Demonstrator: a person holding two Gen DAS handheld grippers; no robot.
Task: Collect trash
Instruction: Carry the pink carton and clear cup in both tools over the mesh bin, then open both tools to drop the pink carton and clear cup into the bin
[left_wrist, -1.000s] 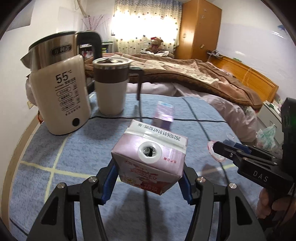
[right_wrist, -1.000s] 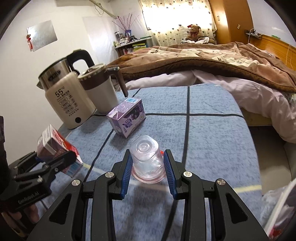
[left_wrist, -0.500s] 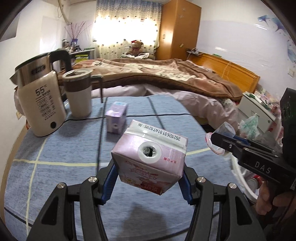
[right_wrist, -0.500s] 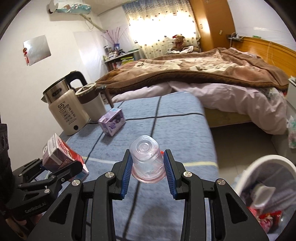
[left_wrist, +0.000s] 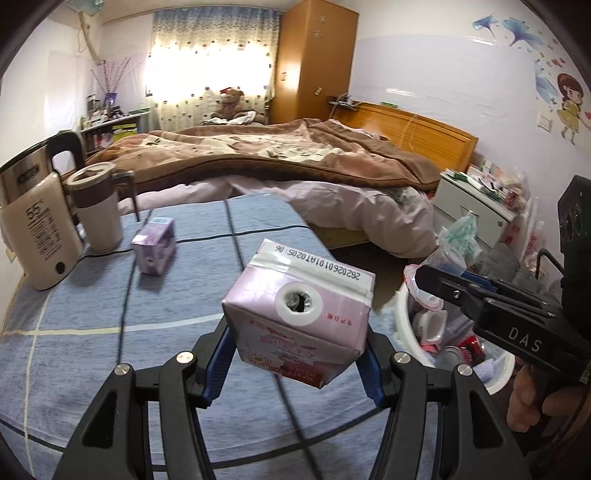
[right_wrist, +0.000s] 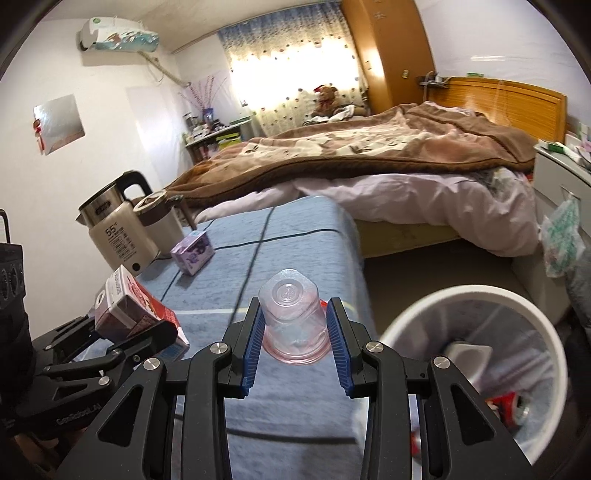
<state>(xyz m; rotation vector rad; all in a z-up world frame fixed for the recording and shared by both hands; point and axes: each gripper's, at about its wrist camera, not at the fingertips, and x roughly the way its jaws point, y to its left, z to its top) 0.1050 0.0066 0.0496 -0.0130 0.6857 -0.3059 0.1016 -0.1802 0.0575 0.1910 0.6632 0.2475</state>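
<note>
My left gripper (left_wrist: 295, 363) is clamped on a pink carton (left_wrist: 299, 314), blue pads pressing its two sides, jaws about half spread. The carton is tilted, its torn round spout hole facing the camera, a printed date code along the top seam. It is held clear above the table (left_wrist: 92, 350).

My right gripper (right_wrist: 295, 349) is closed on a clear plastic cup (right_wrist: 293, 317), upside down, pinkish at the rim, base toward the camera. Pads grip the cup's sides; jaws narrower than on the left.

Both loads are near the table's right edge. Seen from the right wrist, the carton sits in the left gripper at lower left, over the blue cloth.

Just off that edge, on the floor, stands a white bin (right_wrist: 476, 295), open-topped, with trash inside: a red can and white scraps. From the left wrist the cup is over the bin's near rim (left_wrist: 400, 314).

On the table, well back: a purple carton (left_wrist: 154, 245) lying on the cloth, beside a lidded mug (left_wrist: 98, 206) and a kettle (left_wrist: 35, 225) marked 55. Beyond the table, a bed (left_wrist: 295, 162) with a brown blanket.

A hand (left_wrist: 532, 398) shows on the right gripper's handle.
</note>
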